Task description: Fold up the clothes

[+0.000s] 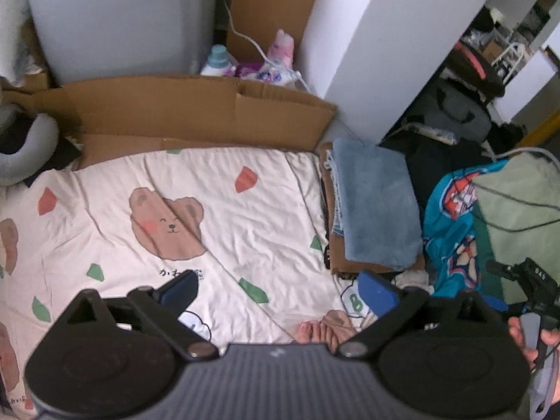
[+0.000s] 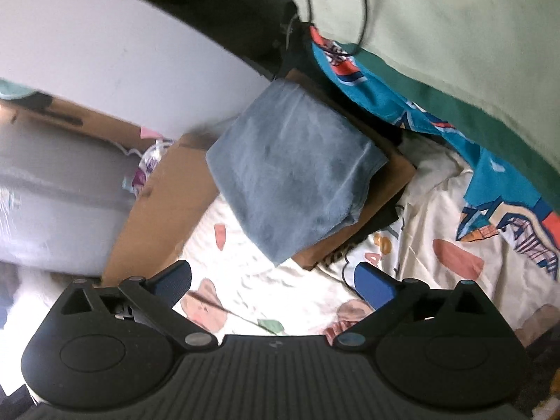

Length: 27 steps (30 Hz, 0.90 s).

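Pink bottle (image 1: 282, 46): left wrist view only.

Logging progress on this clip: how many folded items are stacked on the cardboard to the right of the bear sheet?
1: a blue-grey folded towel on the cardboard. Dark fabric shows beneath that cardboard's edge, so more may be hidden.

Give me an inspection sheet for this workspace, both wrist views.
Surface: bear-print sheet, wrinkled, nothing lying on its middle.
Job's things: folded blue towel resting on a brown cardboard piece; teal patterned garment unfolded beside it.
Clutter: bottles and packets behind the cardboard box; grey neck pillow.
Grippers: left gripper open, empty; right gripper open, empty.
Cables: black cable over the pale green cloth; white cable at the box.
Surroundings: white wall, dark bags beyond.
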Available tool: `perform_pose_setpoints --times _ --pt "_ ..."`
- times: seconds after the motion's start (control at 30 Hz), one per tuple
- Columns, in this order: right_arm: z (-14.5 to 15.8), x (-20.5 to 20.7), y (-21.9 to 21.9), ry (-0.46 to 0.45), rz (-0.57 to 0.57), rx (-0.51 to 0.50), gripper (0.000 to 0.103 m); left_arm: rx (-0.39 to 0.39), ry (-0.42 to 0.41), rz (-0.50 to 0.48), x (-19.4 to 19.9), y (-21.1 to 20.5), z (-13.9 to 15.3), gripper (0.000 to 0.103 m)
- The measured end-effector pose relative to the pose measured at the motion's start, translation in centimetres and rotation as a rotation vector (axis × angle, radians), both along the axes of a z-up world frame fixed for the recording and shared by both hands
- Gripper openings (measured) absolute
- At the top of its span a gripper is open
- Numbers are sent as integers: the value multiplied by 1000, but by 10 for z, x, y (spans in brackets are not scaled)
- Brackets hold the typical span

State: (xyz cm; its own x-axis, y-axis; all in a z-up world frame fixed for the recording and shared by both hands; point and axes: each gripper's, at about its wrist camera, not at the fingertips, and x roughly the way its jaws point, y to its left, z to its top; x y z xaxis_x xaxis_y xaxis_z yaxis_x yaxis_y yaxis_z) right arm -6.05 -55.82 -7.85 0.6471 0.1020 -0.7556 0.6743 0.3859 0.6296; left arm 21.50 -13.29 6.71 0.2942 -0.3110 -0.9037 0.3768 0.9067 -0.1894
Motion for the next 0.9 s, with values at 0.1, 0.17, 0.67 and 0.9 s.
perform_pose_setpoints --times 0.1,0.17,0.67,0.9 --pt "20 4 4 13 42 -17 102 -12 -16 -7 -10 9 15 102" --pt "33 6 8 16 56 -36 102 3 -24 -3 -16 16 21 102" --pt "105 39 65 52 171 -103 102 13 16 159 -31 97 32 102" --pt "145 68 108 41 256 -134 102 -13 -10 199 -42 138 41 102"
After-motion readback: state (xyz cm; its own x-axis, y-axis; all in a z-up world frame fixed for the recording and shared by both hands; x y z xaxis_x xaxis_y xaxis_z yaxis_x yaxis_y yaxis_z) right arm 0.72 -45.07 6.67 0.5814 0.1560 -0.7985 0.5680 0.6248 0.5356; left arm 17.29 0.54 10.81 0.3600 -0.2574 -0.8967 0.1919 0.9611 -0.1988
